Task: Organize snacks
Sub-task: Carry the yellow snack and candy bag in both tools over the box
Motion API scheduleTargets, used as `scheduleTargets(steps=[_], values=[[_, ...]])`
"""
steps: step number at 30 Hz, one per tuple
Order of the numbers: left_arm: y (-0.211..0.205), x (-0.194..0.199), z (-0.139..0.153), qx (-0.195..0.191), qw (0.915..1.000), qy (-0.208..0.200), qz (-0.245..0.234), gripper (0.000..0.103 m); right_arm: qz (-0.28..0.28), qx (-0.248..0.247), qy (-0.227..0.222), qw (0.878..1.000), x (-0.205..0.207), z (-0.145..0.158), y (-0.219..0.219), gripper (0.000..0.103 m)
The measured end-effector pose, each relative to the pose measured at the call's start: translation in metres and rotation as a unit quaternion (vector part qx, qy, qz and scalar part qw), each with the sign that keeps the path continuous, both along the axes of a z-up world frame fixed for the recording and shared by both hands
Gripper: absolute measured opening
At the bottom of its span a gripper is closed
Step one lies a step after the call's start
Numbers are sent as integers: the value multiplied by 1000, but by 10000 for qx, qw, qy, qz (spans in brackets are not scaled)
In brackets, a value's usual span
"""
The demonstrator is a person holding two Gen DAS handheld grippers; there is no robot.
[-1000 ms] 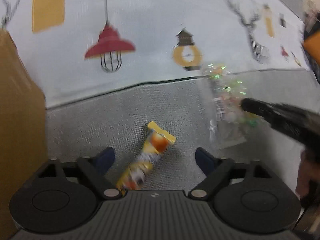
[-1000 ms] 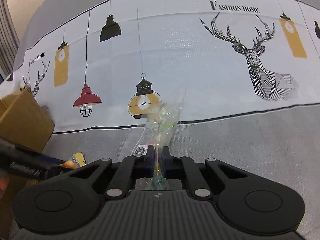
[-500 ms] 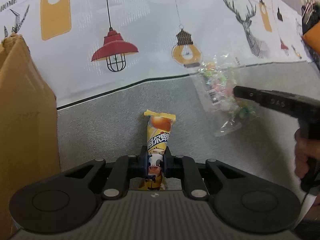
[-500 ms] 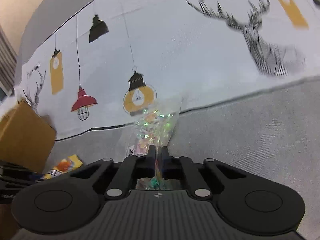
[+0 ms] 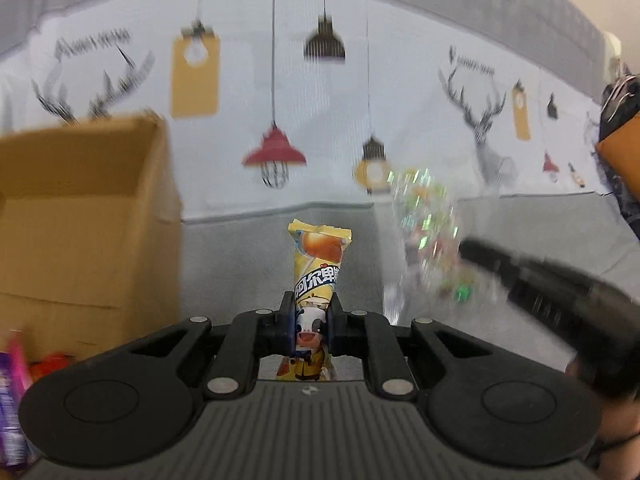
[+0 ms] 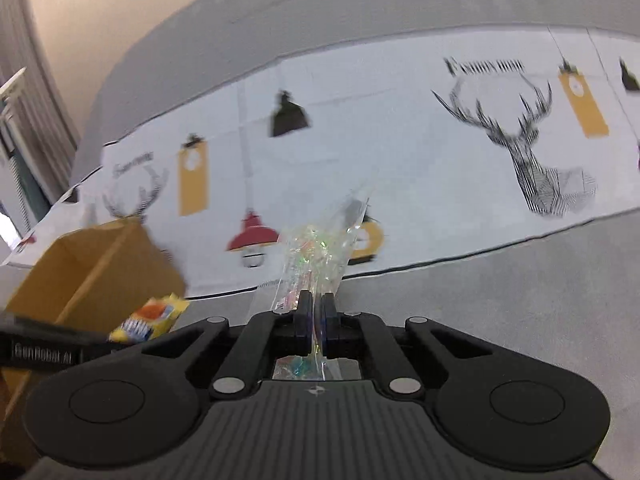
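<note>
Left gripper [image 5: 311,322] has clamped the yellow snack pack [image 5: 318,280] and lifted it off the worktop [image 5: 248,260]; a second ago its jaws were open. Right gripper [image 6: 317,322] stays shut on the clear candy bag [image 6: 316,256]. Both are carried toward the cardboard box [image 5: 80,216]; drop-off looks next.

Looks like a home room: a grey desk [image 6: 520,300] under a printed cloth [image 6: 400,120] of lamps and deer heads (lettering blurred), a cardboard box [image 5: 80,220], beige wall [image 6: 100,8].
</note>
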State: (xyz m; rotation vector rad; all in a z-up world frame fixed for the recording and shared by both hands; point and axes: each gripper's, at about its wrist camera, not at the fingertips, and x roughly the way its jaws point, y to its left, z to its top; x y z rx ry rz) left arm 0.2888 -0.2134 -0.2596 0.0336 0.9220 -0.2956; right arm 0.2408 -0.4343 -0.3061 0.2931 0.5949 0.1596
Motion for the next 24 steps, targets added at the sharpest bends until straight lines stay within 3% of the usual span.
scheduleTargets(steps=[6,10,17,21,24], values=[[51,-45,60,-243,9979,-588,111,15,155,-114,-248,9995,-46,49,62,4],[96,-74,103,-439,9932,-1035,290,15,363,-140,-627,9973,-67,97,114,4],[174,-128,179,-477,9757,-2049,607,15,880,-178,-1362,9866,-95,178,207,4],[209,-147,202,-633,9667,-2353,782,15,1207,-117,-1538,9806,-99,206,247,4],[231,-151,202,-762,9634,-2399,916,15,1403,-127,-1524,9782,-98,212,272,4]])
